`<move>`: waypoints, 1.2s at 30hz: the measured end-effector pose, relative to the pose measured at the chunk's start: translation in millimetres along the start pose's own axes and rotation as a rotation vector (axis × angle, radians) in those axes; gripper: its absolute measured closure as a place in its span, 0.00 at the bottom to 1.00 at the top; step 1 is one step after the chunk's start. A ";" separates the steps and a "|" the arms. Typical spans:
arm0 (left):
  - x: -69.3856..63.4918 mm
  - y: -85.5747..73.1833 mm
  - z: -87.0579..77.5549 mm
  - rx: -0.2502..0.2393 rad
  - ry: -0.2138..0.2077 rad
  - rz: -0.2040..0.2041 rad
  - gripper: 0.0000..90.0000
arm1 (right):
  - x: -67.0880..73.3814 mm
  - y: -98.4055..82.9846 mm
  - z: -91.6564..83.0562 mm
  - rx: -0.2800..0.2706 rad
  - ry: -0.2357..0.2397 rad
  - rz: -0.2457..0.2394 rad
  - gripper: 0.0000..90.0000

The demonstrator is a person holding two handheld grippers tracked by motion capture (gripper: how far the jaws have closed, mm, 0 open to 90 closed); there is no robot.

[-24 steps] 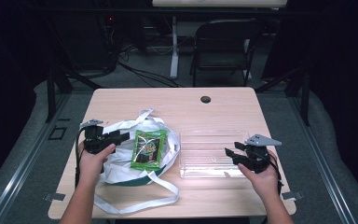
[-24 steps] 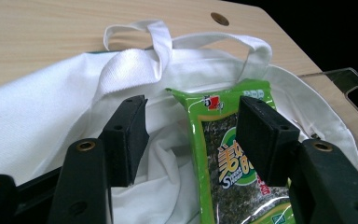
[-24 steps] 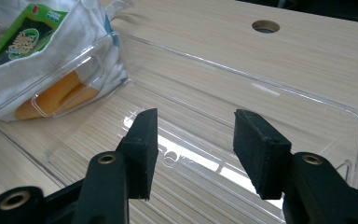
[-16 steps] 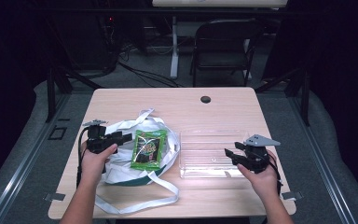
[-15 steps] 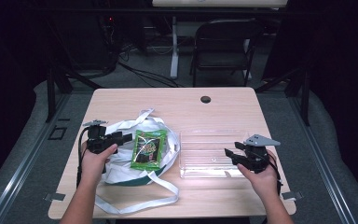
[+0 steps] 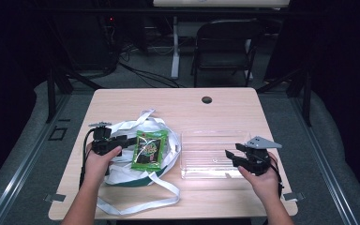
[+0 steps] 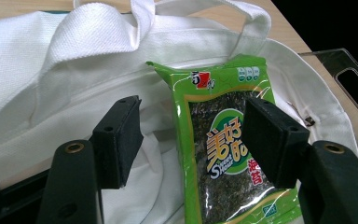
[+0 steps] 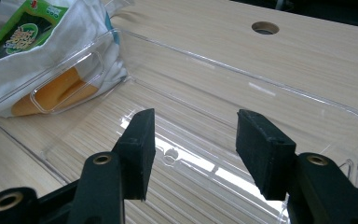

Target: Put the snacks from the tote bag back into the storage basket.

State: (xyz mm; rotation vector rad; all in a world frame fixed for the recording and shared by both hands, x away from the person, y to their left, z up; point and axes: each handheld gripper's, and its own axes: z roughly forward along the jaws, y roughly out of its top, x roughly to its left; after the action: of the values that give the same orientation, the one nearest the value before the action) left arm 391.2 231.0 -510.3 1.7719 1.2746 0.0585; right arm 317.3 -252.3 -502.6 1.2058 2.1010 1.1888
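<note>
The green seaweed snack packet [image 6: 150, 149] lies flat on top of a white cloth tote bag [image 6: 122, 161], left of the table's middle; in the left gripper view the packet [image 7: 223, 140] shows its printed face up, its top edge toward the bag's straps, resting on the bag's folds [image 7: 74, 60]. The left gripper [image 6: 118, 140] sits just beside the packet's left edge, held by the person's left hand [image 6: 98, 161]; its jaws stand apart with nothing pressed between them, and from its own camera the right-hand pad overlaps the packet's face while the other pad hangs over bare cloth. The bag's long straps [image 6: 136, 201] trail toward the near table edge. Just right of the bag lies a clear plastic tray [image 6: 215, 136], its left wall close against the cloth. The right gripper [image 6: 232, 157] hovers at the tray's near right corner, jaws spread and holding nothing; its own view looks into the tray [image 8: 307, 100]. The wooden table [image 6: 178, 101] has a round cable hole [image 6: 206, 100] near its far edge.
</note>
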 end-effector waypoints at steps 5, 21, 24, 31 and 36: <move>-0.6 0.2 3.3 0.003 -0.005 -0.001 0.40 | 1.5 -1.0 -1.9 -0.003 -0.007 -0.002 0.52; -0.3 -0.9 27.2 0.082 -0.058 -0.040 0.35 | 1.1 -7.0 -6.0 -0.007 -0.018 -0.004 0.50; -0.3 -0.7 30.2 0.100 -0.062 -0.036 0.35 | 1.1 -7.6 -7.2 0.001 -0.019 -0.007 0.50; 0.3 -1.8 36.2 0.119 -0.078 -0.036 0.35 | 1.3 -9.1 -8.1 -0.005 -0.024 -0.009 0.50; 0.4 -3.0 40.9 0.136 -0.077 -0.035 0.35 | 1.8 -9.7 -8.4 0.002 -0.025 -0.014 0.50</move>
State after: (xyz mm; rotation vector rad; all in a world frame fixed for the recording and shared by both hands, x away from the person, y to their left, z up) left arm 410.2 205.3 -536.0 1.8487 1.2788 -0.1180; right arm 305.8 -257.0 -506.2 1.1992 2.0893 1.1606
